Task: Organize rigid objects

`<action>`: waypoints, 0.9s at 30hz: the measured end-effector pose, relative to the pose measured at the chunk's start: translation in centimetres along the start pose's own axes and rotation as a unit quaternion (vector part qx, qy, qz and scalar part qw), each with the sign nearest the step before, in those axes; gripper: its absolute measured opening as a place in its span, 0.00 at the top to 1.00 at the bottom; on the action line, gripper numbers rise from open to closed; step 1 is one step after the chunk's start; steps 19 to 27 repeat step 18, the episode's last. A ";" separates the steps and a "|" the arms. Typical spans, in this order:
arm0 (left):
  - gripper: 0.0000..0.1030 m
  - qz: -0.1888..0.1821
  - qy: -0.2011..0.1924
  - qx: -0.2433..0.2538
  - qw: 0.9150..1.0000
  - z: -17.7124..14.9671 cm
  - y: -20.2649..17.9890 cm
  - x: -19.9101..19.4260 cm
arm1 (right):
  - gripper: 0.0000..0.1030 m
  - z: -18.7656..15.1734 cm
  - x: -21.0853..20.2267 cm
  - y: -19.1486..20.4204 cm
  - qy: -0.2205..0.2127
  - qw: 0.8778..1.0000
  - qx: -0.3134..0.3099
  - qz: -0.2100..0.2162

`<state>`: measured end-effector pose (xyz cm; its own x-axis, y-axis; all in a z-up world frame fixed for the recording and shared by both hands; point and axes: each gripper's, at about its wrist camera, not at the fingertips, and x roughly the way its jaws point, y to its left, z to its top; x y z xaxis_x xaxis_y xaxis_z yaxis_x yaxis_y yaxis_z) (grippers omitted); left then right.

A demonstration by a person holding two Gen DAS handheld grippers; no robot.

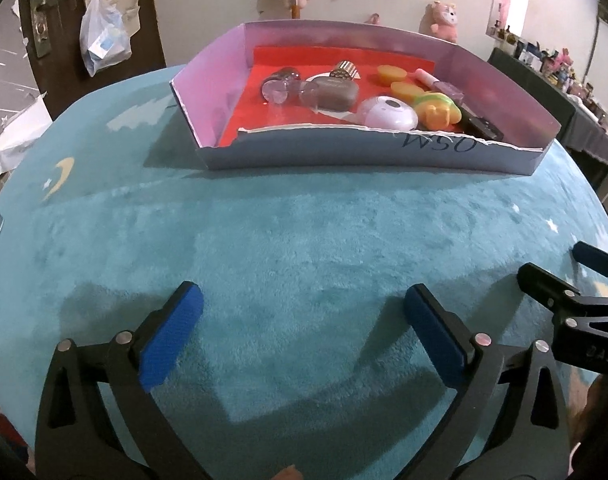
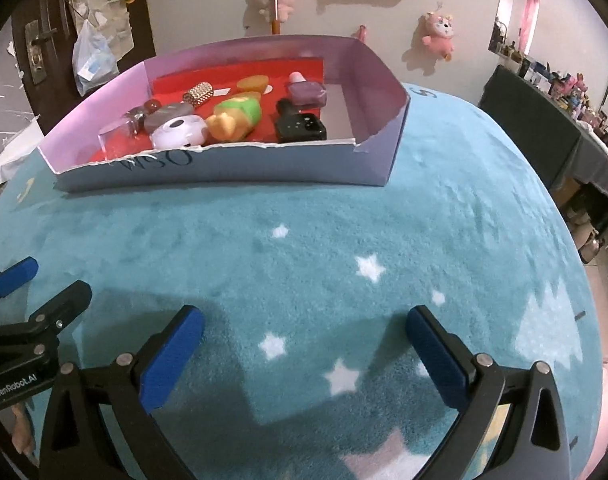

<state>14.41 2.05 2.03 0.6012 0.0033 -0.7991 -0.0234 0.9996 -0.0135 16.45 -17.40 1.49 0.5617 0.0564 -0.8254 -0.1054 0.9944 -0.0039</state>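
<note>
Your left gripper (image 1: 304, 336) and right gripper (image 2: 304, 356) gape empty over plush teal fabric (image 1: 304, 240); the cardboard tray (image 1: 344, 156) lies crosswise ahead.

Teal starry blanket (image 2: 304, 240) under one shallow cardboard box (image 2: 231, 168).

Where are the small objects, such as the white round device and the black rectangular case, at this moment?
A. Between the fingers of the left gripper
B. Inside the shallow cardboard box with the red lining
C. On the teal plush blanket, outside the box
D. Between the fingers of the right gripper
B: the white round device and the black rectangular case lie inside the shallow cardboard box, while both grippers are open and hold nothing.
</note>
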 end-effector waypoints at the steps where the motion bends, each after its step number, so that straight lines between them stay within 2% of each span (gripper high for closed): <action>1: 0.00 0.001 0.000 0.000 1.000 0.0 -0.1 0.0 | 0.00 0.1 0.0 0.0 0.000 1.000 0.002 -0.002; 27: 0.00 0.004 0.000 -0.003 1.000 0.1 -0.1 0.1 | 0.00 0.2 0.0 -0.2 -0.001 1.000 0.006 -0.006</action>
